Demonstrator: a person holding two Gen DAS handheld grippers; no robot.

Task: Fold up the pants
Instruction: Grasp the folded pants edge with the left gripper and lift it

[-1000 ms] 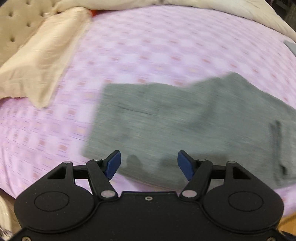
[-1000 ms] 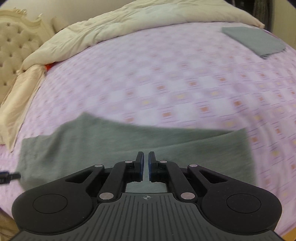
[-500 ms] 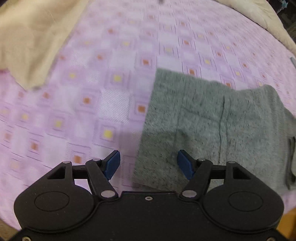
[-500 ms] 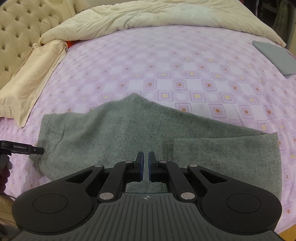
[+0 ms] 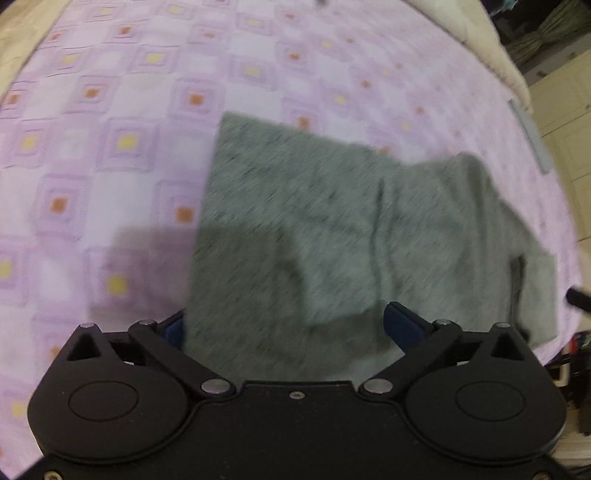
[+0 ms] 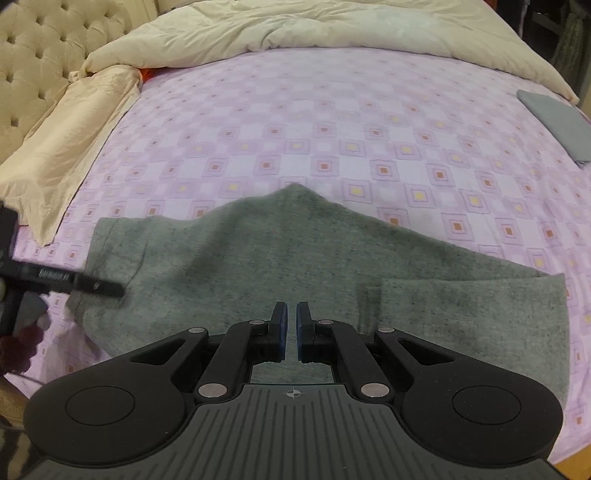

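Spreading wide: left gripper (image 5: 284,326) over pants (image 5: 332,229) | right gripper (image 6: 290,325) closed, empty | right view only: folded cloth (image 6: 557,122)

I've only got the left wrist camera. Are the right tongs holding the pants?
Observer: No. The right tongs are shut with no cloth between them, above the grey pants.
Operator: What's beyond the pants on the left side?
Observer: A tufted headboard, with a cream pillow in front of it.
Operator: Anything else there?
Observer: Something red-orange peeks out between the pillow and a cream duvet.
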